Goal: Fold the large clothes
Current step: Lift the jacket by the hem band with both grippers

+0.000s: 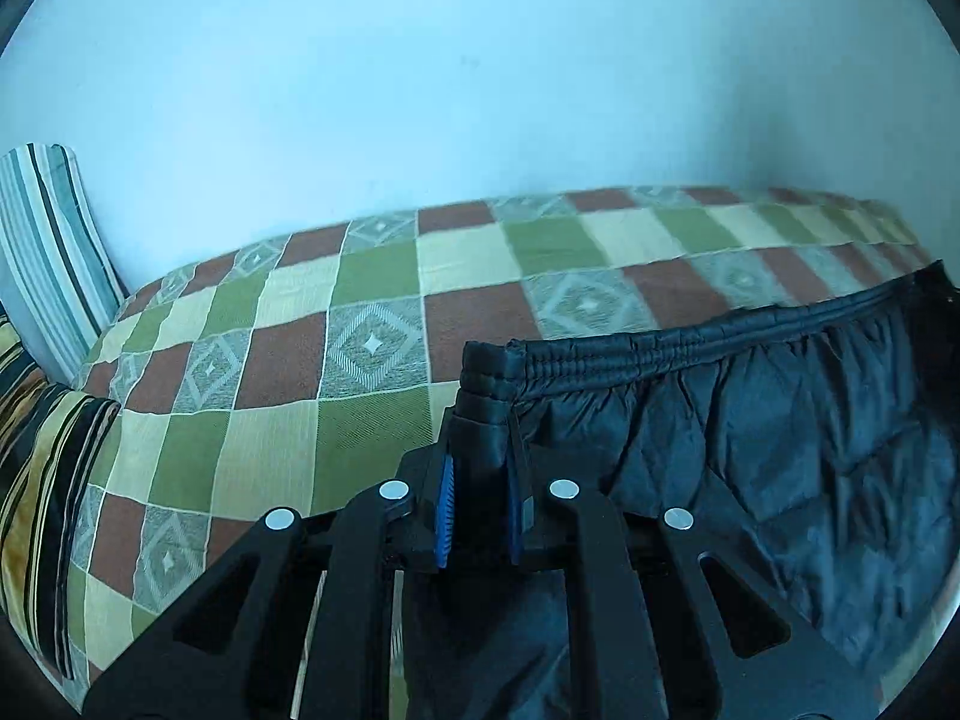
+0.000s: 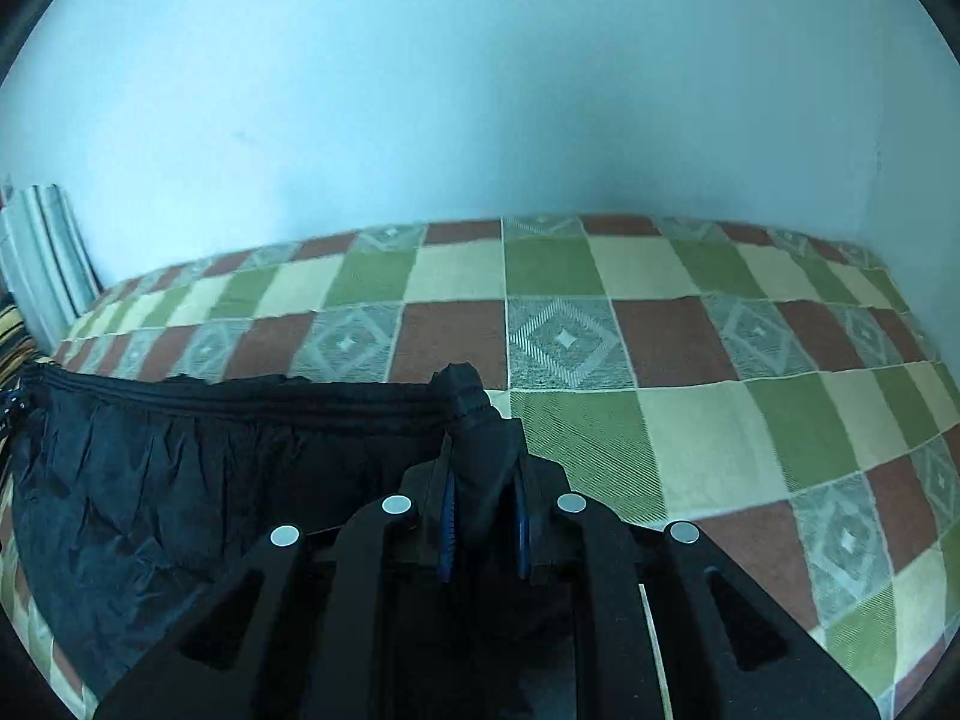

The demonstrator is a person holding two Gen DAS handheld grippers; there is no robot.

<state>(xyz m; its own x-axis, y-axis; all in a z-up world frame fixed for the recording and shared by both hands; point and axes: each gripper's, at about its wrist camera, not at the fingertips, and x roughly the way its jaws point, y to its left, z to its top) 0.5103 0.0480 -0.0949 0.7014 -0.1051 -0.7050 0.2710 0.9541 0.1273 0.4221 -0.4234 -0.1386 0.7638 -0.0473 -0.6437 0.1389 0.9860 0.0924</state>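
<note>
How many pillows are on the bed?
2 that I can see. A grey striped pillow stands against the wall at the bed's left end, and a brown striped pillow lies in front of it. The black jacket could hide more.

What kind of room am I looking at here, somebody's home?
Most likely a bedroom in a home. A bed covered in a checked green, cream and brown spread runs along a plain pale wall, striped pillows are propped at one end, and a dark quilted garment is being folded on it.

Garment (image 1: 780,450) on bedspread (image 1: 372,276); pillows (image 1: 54,252) leftward
</note>
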